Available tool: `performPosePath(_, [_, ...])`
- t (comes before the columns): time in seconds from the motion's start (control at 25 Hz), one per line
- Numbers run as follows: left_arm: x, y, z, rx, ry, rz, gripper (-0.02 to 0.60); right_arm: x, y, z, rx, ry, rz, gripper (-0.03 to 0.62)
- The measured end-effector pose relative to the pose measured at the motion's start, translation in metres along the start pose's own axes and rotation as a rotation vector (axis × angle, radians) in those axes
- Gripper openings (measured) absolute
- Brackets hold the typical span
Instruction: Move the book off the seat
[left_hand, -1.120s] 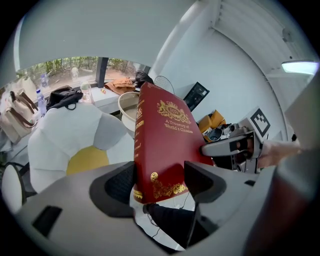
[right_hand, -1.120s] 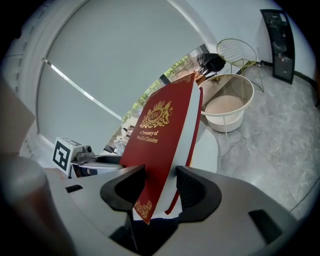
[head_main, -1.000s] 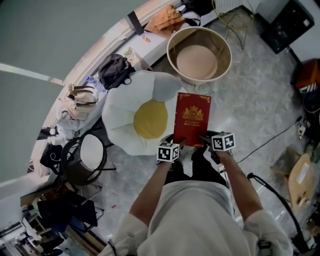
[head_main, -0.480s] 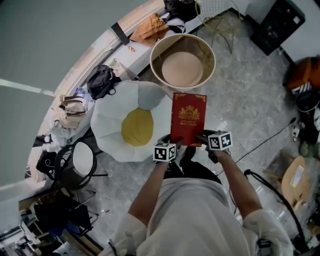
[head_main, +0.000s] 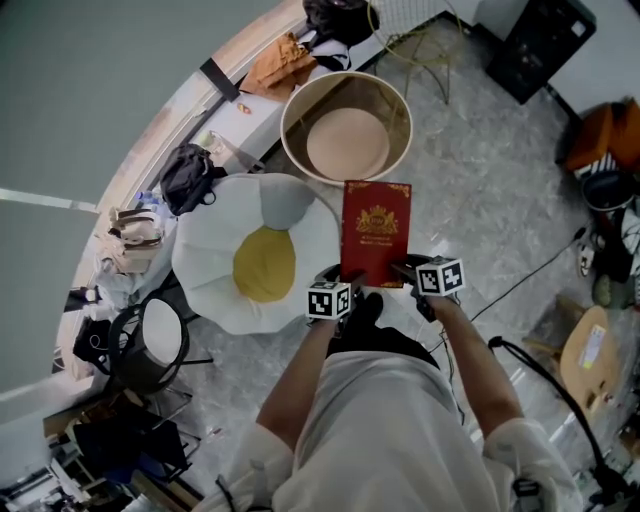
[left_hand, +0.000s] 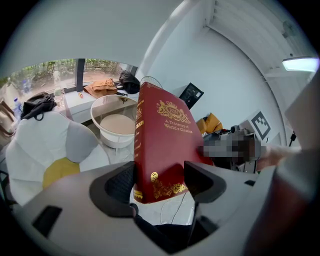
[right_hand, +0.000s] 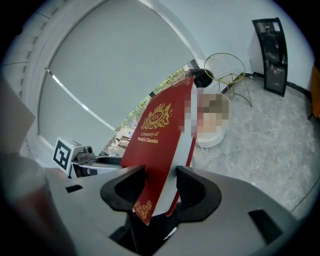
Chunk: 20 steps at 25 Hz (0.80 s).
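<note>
Black-legged stool with a white top stands at the far left, by the curved wall. Right of it lies the seat, a white flower-shaped cushion with a yellow middle. Beyond the seat, further off, sits a round beige tub. Just right of the seat, on the near side of the tub, the red book with gold print is held up in the air over the grey floor, clear of the cushion, its front cover facing up. The left gripper pinches the book's near corner on the spine side, one jaw on each cover. The right gripper pinches the near corner on the page side in the same way. Further right a thin cable trails across the floor
</note>
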<state>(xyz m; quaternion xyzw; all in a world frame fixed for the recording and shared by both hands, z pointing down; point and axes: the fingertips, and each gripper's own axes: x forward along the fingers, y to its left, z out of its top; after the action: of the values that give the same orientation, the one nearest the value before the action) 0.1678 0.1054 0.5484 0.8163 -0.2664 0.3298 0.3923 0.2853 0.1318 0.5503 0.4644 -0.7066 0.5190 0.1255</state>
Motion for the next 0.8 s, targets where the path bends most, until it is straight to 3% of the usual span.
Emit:
performPosePath(0.32, [0.022,0.007,0.032,0.009,0.005,-0.005,0.310,0.011,-0.019,0.032,-0.002,0.002,0.001,0.214])
performPosePath(0.8, [0.058,0.057,0.106,0.009,0.011,-0.013,0.308,0.064,-0.041,0.108,0.006,0.016,-0.006,0.215])
